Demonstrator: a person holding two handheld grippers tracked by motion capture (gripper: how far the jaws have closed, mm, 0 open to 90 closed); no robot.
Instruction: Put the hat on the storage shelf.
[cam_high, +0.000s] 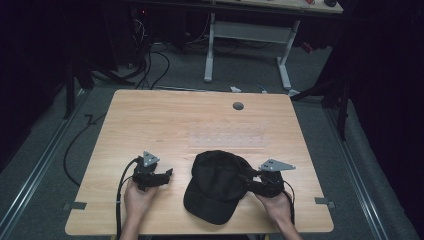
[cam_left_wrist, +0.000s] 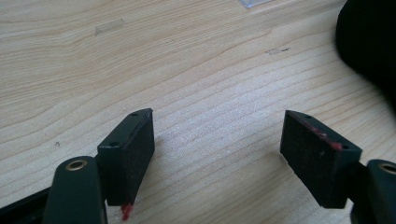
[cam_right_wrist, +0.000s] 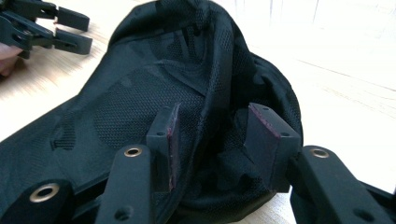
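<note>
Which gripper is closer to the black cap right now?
Right. The right gripper has its jaws around the black cap's fabric; the left gripper sits apart, beside it.

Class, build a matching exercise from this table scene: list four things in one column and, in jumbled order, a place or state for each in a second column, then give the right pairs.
Column one:
1. black cap
2. left gripper
3. right gripper
4. grey round plug

Column two:
A. jaws open over bare wood
B. near the table's far edge
C. jaws around a fold of fabric
D. lying between the two grippers

Pairs: 1-D, 2-A, 3-C, 4-B
</note>
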